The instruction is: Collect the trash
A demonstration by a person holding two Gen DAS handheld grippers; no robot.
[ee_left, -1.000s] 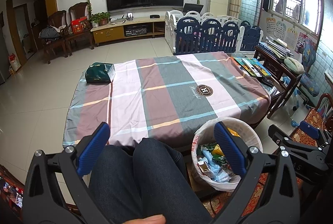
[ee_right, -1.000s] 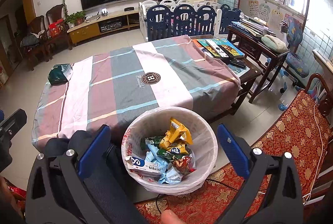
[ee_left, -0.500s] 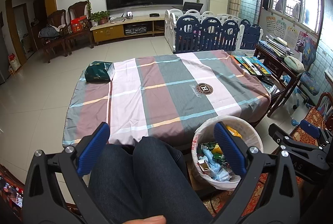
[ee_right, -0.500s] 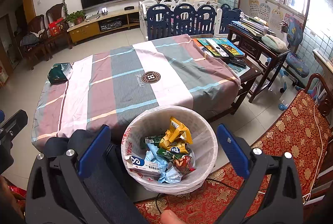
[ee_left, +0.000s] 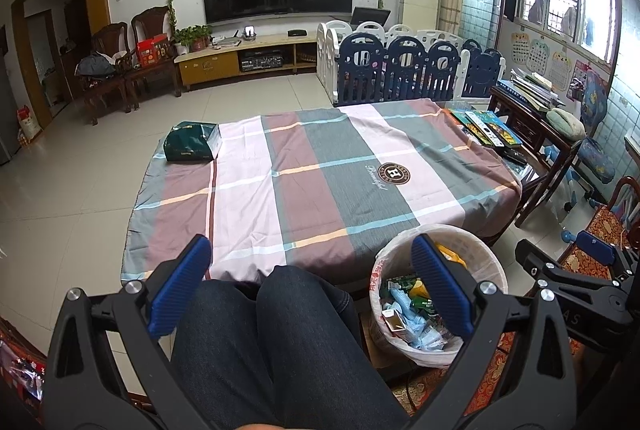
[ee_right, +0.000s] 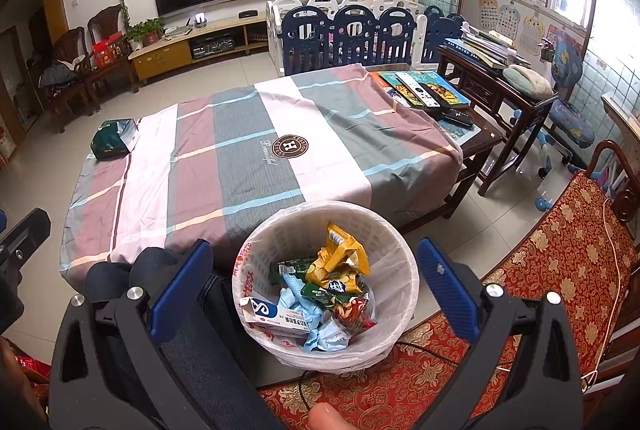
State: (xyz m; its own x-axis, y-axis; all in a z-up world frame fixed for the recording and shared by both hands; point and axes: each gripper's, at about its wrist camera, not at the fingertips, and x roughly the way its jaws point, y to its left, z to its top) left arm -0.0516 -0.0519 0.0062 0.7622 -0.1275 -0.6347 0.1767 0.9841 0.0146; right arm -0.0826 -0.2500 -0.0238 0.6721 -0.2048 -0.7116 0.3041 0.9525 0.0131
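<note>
Barely anything has shifted since a second ago: both grippers hang in about the same spots, with the left view just drifting a touch so the table sits slightly lower in it.

Left gripper (ee_left: 310, 286) is spread wide with nothing between its blue pads (ee_left: 180, 286), hovering right over the person's knees (ee_left: 280, 310) in dark jeans. Ahead of it is the table under a striped cloth (ee_left: 320, 182), with a dark green packet (ee_left: 191, 146) lying at the far left corner, well apart from everything else. Off to that gripper's right, partly behind its right finger, sits the trash bin (ee_left: 484, 262).

Right gripper (ee_right: 314, 282) is also wide open and empty, and the white lined bin (ee_right: 400, 262) sits right between its fingers, just below and ahead. Trash is piled inside: a yellow snack bag (ee_right: 340, 258) on top, a white carton (ee_right: 276, 316) toward the near left, crumpled blue wipes (ee_right: 324, 336), and a few green and red wrappers I can't read. From this gripper the same green packet (ee_right: 114, 140) is far off to the front left on the cloth (ee_right: 248, 158). A red patterned seat cushion (ee_right: 560, 262) lies to its right, and a stack of books (ee_right: 424, 88) rests at the far right end of the table. A fingertip (ee_right: 332, 418) pokes in at the bottom edge.
</note>
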